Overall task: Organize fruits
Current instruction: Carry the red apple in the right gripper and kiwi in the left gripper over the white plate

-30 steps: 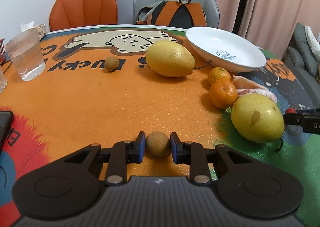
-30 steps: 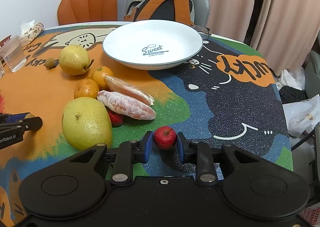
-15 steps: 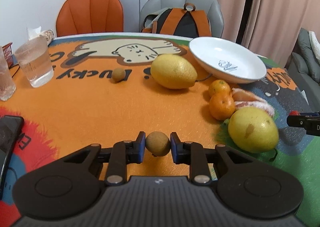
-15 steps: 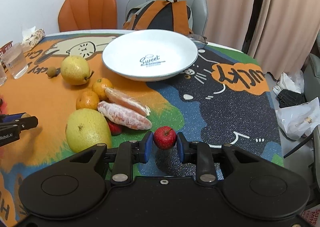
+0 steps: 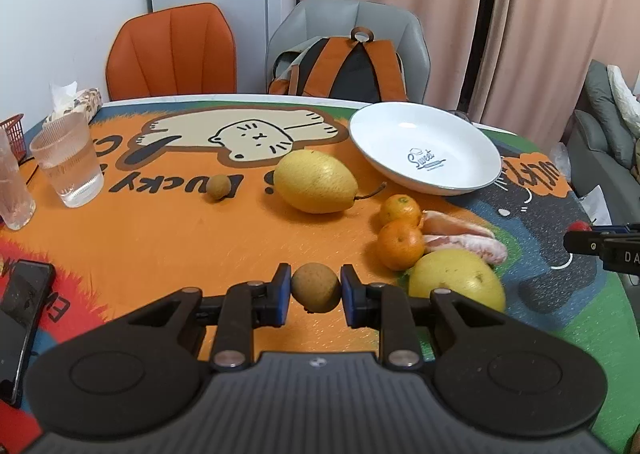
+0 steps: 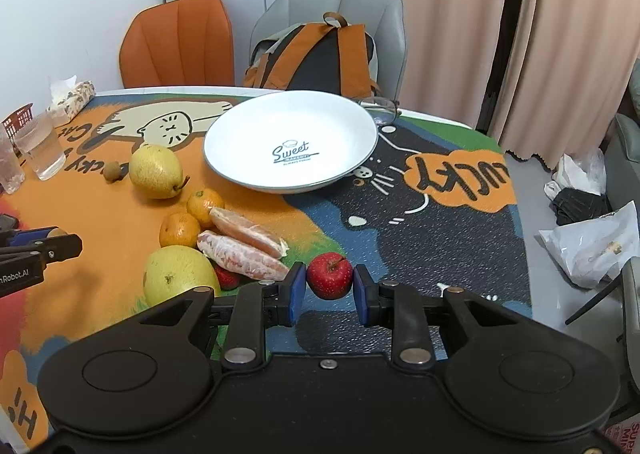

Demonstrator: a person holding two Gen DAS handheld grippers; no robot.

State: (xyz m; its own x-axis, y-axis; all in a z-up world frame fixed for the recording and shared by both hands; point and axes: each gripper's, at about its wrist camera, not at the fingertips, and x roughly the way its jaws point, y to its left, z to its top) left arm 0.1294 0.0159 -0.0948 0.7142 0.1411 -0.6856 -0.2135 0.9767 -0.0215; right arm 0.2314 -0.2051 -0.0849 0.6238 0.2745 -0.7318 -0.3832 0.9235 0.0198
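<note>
Both grippers loaded: left gripper [image 5: 316,292] is clenched on a small brown fruit [image 5: 316,292] at lower centre of its view, right gripper [image 6: 330,290] clamped on a small red fruit [image 6: 329,275], pads on opposite sides so neither rolls out. Likely both are headed for the empty white plate [image 6: 352,121] at upper centre of the right view. Pears, tangerines and peeled segments sit loose at centre-left. Surface is a cartoon-cat table mat [image 6: 440,230]; two chairs, a backpack and curtains behind.
</note>
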